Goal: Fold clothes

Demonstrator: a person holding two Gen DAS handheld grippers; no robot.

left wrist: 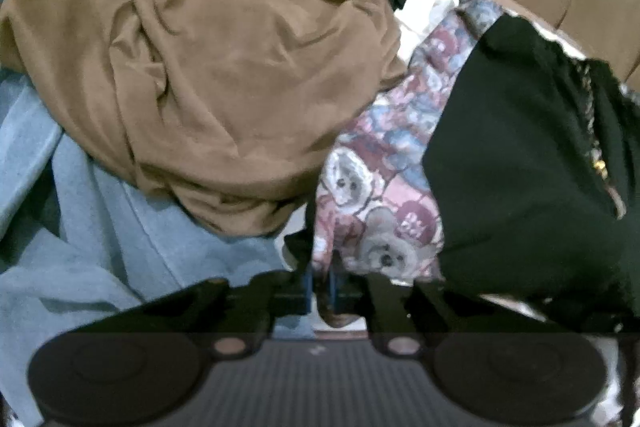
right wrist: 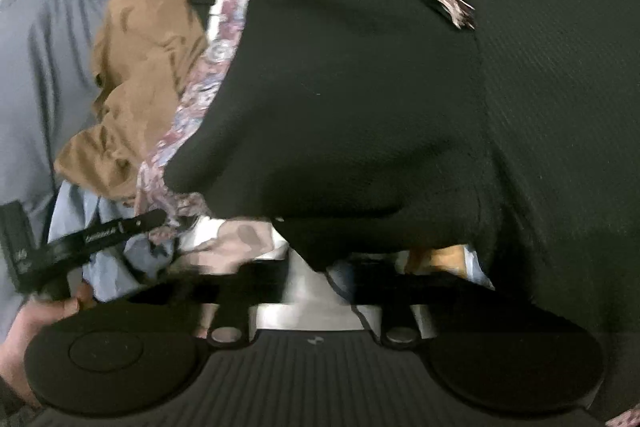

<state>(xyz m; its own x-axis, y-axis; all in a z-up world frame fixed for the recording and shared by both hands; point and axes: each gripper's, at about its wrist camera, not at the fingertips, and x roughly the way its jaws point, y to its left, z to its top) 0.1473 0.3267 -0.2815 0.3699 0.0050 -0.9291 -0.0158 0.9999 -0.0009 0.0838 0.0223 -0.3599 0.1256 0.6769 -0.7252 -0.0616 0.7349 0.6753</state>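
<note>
Left wrist: left claw (left wrist: 322,291) clamped on teddy-print cloth (left wrist: 384,163), brown garment (left wrist: 224,75) just beyond; right claw state unclear.

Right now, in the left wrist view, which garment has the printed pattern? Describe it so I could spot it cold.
Start from the big tan garment heaped across the middle of the pile. To its right, a strip of patterned cloth runs down toward the left gripper, wedged between the tan heap and a black garment. It alone carries a print: grey teddy-bear faces among maroon and blue patches.
</note>
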